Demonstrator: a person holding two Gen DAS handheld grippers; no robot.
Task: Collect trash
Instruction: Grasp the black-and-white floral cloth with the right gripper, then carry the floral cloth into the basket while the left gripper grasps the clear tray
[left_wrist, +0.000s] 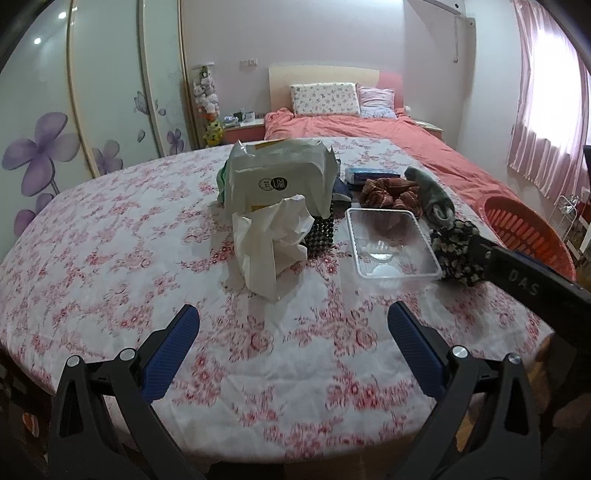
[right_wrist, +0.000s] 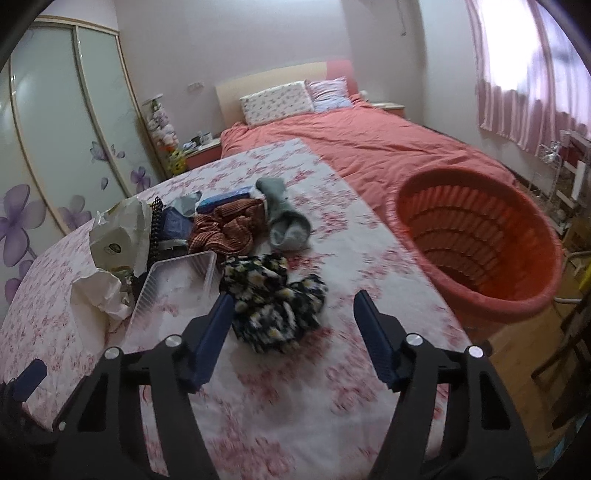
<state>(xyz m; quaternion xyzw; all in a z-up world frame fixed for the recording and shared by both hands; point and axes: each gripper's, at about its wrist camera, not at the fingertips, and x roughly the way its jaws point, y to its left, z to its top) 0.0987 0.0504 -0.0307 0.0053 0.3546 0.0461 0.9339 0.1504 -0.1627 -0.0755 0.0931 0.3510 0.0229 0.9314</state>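
Landmark: clear rectangular plastic tray (left_wrist: 392, 246) lying open side up on the flower-print worktop (left_wrist: 110, 258).
Trash, paper: crumpled white paper bag (left_wrist: 271, 242) just left of the tray; larger white printed bag (left_wrist: 280, 177) standing behind that, left of the tray's far end.
Dark item: black beaded piece (left_wrist: 323, 236) between the crumpled bag and the tray.
Cloth near tray: dark flower-print cloth (right_wrist: 275, 295) bunched against the tray's right side; brown striped cloth (right_wrist: 231, 227) and grey sock (right_wrist: 286, 218) beyond the tray's far edge.
Basket: orange slatted plastic basket (right_wrist: 476, 240) well right of the tray, off the worktop's edge, beside the coral-covered bed (right_wrist: 369, 147).
Left gripper (left_wrist: 293, 326): jaws wide apart, nothing between them, held above bare worktop on the near side of the tray.
Right gripper (right_wrist: 293, 319): jaws apart, pads touching nothing, the dark cloth seen between the tips, just right of the tray.
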